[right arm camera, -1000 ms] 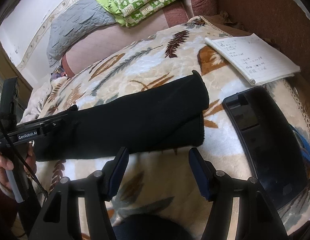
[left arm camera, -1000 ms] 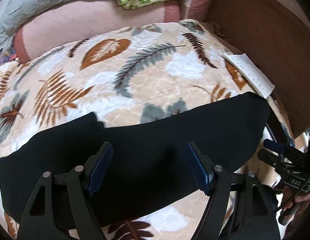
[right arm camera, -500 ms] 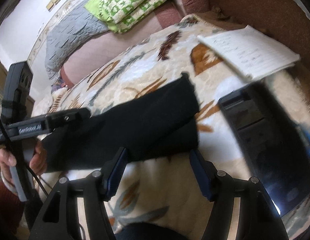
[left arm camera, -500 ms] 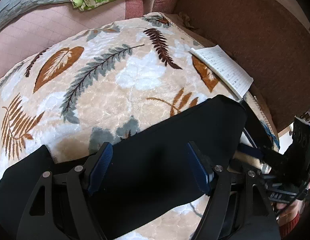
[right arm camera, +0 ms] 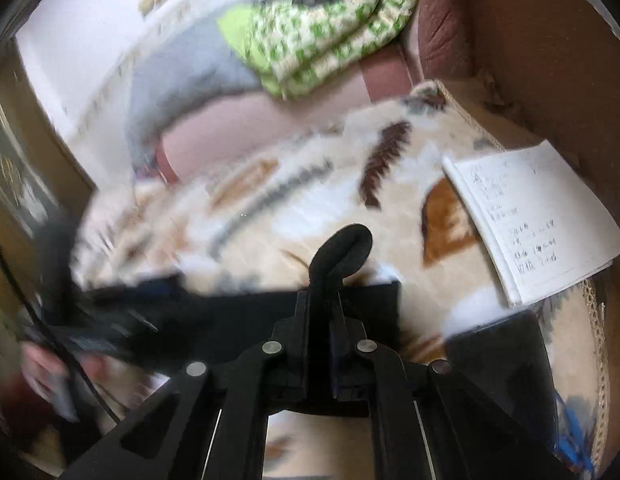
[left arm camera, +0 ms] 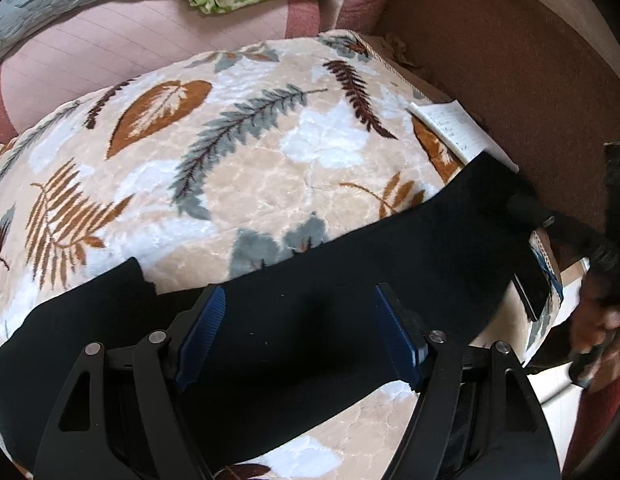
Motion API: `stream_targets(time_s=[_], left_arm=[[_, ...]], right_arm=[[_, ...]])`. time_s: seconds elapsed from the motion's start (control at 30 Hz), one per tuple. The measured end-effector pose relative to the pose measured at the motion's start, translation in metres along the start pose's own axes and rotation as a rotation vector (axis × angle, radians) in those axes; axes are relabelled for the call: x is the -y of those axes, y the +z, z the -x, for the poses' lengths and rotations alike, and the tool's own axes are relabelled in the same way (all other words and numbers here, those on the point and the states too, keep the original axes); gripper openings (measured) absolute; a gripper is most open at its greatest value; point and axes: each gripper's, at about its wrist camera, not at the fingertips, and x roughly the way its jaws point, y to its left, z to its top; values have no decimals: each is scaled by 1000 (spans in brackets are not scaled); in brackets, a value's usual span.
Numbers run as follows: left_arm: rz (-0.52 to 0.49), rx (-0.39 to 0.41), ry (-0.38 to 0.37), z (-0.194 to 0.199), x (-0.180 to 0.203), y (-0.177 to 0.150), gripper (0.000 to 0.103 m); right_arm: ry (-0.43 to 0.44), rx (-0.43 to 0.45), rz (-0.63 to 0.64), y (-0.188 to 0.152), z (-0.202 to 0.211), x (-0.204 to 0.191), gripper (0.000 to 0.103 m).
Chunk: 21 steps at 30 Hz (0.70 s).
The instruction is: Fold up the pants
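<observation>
1. Two grippers work on the black pants (left arm camera: 330,280), stretched across the leaf-patterned blanket (left arm camera: 270,152) near its front edge;
2. right gripper (right arm camera: 324,300) has just closed, pinching a fold of their end;
3. left gripper (left arm camera: 298,332) hovers above the middle, jaws apart.

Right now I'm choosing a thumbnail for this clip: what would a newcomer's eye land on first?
First the black pants, a dark band across the leaf-print blanket. Then the right hand-held gripper, shut on a bulging pinch of the pants' end. Last, the white notebook at the blanket's right edge, and the green patterned quilt beyond.
</observation>
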Motion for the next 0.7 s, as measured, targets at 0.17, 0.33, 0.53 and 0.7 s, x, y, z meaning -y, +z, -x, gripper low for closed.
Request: stream_targets(time_s=[0.17, 0.33, 0.53, 0.7], left_arm=[[23, -5, -11, -4, 0, 0, 75], [-19, -2, -7, -3, 9, -6, 75], [-6, 0, -1, -10, 11, -5, 75], [-32, 7, 25, -12, 18, -7, 75]], right_arm=[[-280, -75, -58, 2, -24, 15, 18], [-293, -97, -129, -31, -12, 38, 33], [-166, -70, -135, -59, 6, 29, 53], [-132, -113, -125, -74, -17, 23, 53]])
